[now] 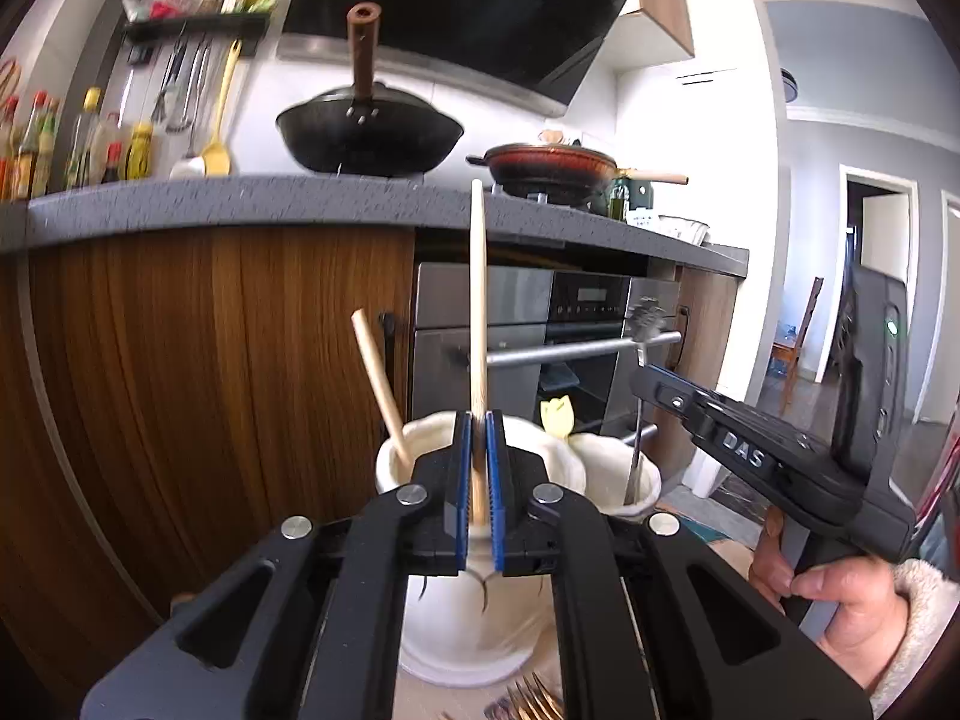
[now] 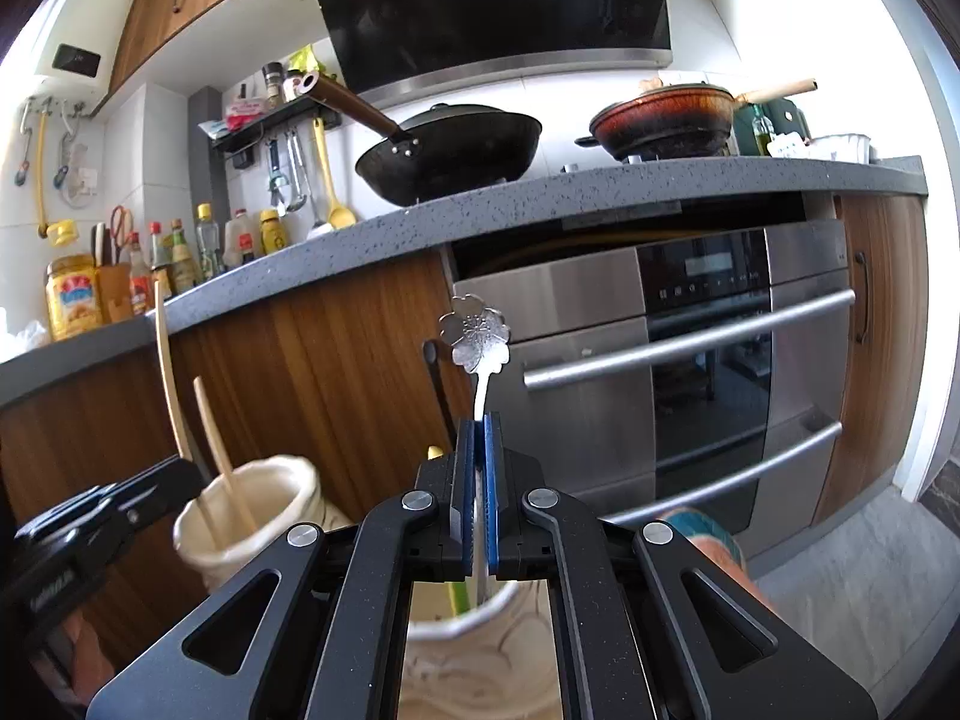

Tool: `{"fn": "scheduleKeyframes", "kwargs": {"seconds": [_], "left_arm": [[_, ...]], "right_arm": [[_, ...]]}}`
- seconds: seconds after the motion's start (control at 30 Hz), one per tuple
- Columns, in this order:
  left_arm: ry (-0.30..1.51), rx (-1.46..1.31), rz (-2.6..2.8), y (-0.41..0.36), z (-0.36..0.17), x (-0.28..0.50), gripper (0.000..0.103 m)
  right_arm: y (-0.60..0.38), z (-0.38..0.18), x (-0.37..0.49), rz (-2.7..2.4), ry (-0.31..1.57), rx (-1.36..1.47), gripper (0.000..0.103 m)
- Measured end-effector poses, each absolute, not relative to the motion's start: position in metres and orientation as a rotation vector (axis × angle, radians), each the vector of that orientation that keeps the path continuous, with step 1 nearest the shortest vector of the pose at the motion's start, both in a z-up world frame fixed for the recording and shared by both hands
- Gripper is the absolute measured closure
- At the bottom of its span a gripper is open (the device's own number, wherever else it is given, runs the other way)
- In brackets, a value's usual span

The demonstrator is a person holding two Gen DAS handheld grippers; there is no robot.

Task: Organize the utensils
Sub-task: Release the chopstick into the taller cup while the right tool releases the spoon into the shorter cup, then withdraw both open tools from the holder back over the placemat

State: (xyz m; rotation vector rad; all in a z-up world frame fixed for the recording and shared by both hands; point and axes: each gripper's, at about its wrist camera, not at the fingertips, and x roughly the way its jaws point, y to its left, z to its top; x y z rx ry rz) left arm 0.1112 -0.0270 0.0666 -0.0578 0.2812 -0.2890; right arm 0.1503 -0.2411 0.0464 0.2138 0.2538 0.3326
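Observation:
My left gripper point(image 1: 478, 420) is shut on a long wooden chopstick point(image 1: 478, 300) that stands upright above a cream ceramic holder point(image 1: 468, 624). A second wooden stick point(image 1: 381, 384) leans in that holder. My right gripper point(image 2: 478, 423) is shut on a silver spoon point(image 2: 475, 336) with a flower-shaped bowl, pointing up, over a second cream holder point(image 2: 480, 648). The right gripper also shows in the left wrist view point(image 1: 645, 372), holding the spoon over the right holder point(image 1: 606, 468). The left holder point(image 2: 252, 516) with both sticks shows in the right wrist view.
A yellow-tipped utensil point(image 1: 557, 414) stands in the right holder. Gold forks point(image 1: 534, 702) lie at the bottom edge. Behind are wooden cabinet doors point(image 1: 210, 390), a steel oven point(image 2: 690, 372) with bar handles, and a grey countertop point(image 2: 540, 198) with woks.

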Motion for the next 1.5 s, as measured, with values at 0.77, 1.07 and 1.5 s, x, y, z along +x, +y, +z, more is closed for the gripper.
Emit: {"fn": "scheduleKeyframes", "kwargs": {"seconds": [0.77,1.07,1.5], "left_arm": [[0.306,-0.087,-0.279,-0.014,0.065,0.104,0.07],[0.29,-0.092,-0.211,-0.003,0.059,0.083,0.039],[0.434,-0.119,-0.127,0.012,0.03,0.039,0.007]], "right_arm": [[-0.242,0.036,0.134,0.332,0.3,0.203,0.084],[-0.239,0.033,0.101,0.347,0.291,0.168,0.04],[-0.244,0.018,0.055,0.357,0.324,0.174,0.005]]}}
